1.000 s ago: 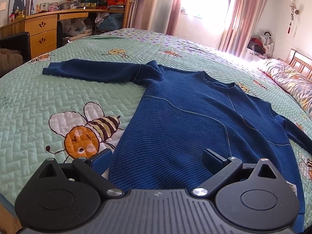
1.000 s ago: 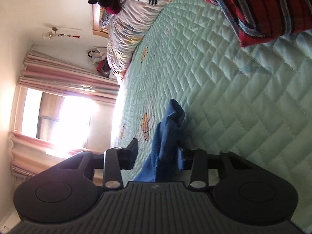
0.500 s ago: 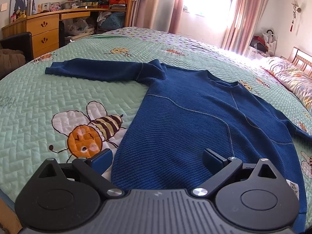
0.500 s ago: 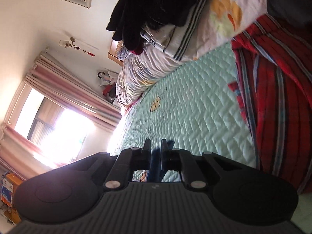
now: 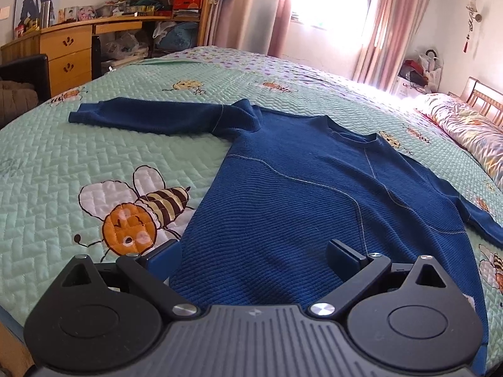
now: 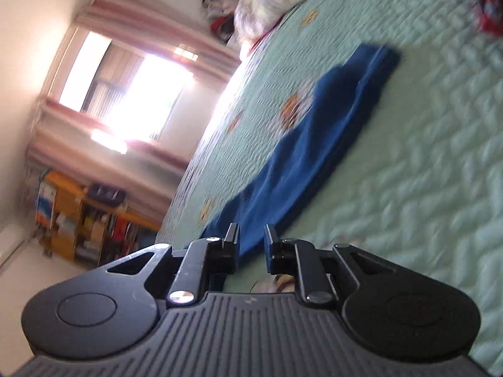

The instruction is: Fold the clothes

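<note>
A dark blue long-sleeved sweater (image 5: 298, 194) lies flat on the green bee-patterned bedspread (image 5: 63, 163), with one sleeve (image 5: 141, 116) stretched out to the left. My left gripper (image 5: 254, 256) hovers open and wide over the sweater's near hem, nothing between its fingers. The right wrist view is blurred and tilted. There the other blue sleeve (image 6: 314, 144) lies stretched along the bed, away from my right gripper (image 6: 251, 240). Its jaws are opening, a narrow gap between them. The sleeve's near end shows through the gap, and the pads are not pressing on it.
A rumpled duvet (image 5: 465, 128) lies by the headboard at the right. A red plaid cloth (image 6: 484, 9) sits past the sleeve's tip. A wooden desk (image 5: 66, 50) and bookshelves stand behind the bed on the left. The bed's edge (image 5: 9, 314) runs just below my left gripper.
My right gripper was shut on the blue sleeve half a second ago; now its jaws stand apart, the view has swung and rolled, and the sleeve lies on the bed. The left gripper stays put.
</note>
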Tool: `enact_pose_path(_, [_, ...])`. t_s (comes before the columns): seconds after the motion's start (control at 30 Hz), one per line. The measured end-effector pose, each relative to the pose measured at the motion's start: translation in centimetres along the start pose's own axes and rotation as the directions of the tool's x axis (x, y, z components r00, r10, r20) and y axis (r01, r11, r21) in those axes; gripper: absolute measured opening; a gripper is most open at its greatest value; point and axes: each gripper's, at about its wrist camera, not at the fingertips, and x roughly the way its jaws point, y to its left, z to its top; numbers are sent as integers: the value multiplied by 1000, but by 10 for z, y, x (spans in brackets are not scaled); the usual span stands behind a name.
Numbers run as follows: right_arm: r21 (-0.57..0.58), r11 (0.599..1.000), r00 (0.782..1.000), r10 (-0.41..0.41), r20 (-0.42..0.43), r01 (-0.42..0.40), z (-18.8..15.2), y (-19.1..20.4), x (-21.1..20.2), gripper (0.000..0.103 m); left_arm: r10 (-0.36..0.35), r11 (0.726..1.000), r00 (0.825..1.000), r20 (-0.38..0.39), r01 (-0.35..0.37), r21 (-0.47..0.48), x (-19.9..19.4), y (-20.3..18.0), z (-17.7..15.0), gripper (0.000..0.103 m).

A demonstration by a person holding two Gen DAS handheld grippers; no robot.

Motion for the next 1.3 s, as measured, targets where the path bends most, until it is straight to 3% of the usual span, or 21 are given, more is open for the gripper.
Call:
enact_pose_path(0.1, [-106, 993, 986, 37, -165, -55, -47, 37, 21, 37, 30, 1000, 1000, -6, -30, -6, -4, 7, -2, 99])
enact_pose_path(0.17, [-168, 983, 971, 34, -237, -75, -75, 55, 26, 38, 71, 998, 997, -16, -71, -1, -6, 13, -4, 99])
enact_pose_path(0.33, [-319, 943, 940, -21, -340, -94, -130, 87, 17, 49, 185, 980, 981, -49, -181, 86, -4, 20, -21, 101])
enact_pose_path(0.5, [-472, 874, 932, -67, -356, -118, -166, 107, -7, 62, 226, 962, 972, -67, -212, 174, 0, 19, -37, 102])
enact_pose_path(0.6, [-470, 876, 930, -74, -360, -112, -165, 110, -11, 62, 88, 995, 988, -125, -81, 57, 2, 28, -30, 102])
enact_pose_path(0.63, [-468, 878, 932, -78, -355, -105, -165, 110, -12, 62, 13, 1000, 991, -135, -12, 4, 3, 32, -27, 102])
enact_pose_path(0.73, [-467, 880, 939, -86, -332, -85, -163, 113, -11, 62, -152, 984, 978, -145, 136, -117, 9, 44, -21, 96])
enact_pose_path(0.77, [-467, 881, 942, -87, -324, -79, -161, 114, -13, 62, -185, 975, 972, -148, 163, -148, 11, 48, -20, 89])
enact_pose_path(0.83, [-469, 880, 947, -90, -309, -70, -160, 114, -14, 63, -226, 962, 962, -152, 196, -192, 10, 59, -19, 50])
enact_pose_path(0.87, [-471, 879, 949, -90, -303, -67, -160, 114, -15, 63, -255, 948, 953, -161, 213, -238, 11, 66, -21, 17])
enact_pose_path(0.93, [-471, 881, 951, -97, -295, -56, -159, 113, -15, 64, -268, 928, 953, -143, 215, -304, 7, 78, -27, 15])
enact_pose_path(1.03, [-457, 889, 949, -120, -293, -29, -158, 110, -14, 64, -191, 936, 978, -89, 154, -316, -7, 92, -33, 15])
enact_pose_path(1.13, [-458, 888, 950, -124, -287, -23, -155, 108, -19, 64, -212, 919, 973, -87, 169, -357, -10, 108, -35, 15])
enact_pose_path(1.23, [-450, 893, 951, -125, -284, -17, -152, 102, -24, 64, -227, 924, 967, -117, 176, -340, -12, 105, -40, 24])
enact_pose_path(1.3, [-435, 900, 948, -123, -293, -18, -152, 97, -27, 64, -232, 923, 966, -110, 184, -338, -18, 104, -42, 36])
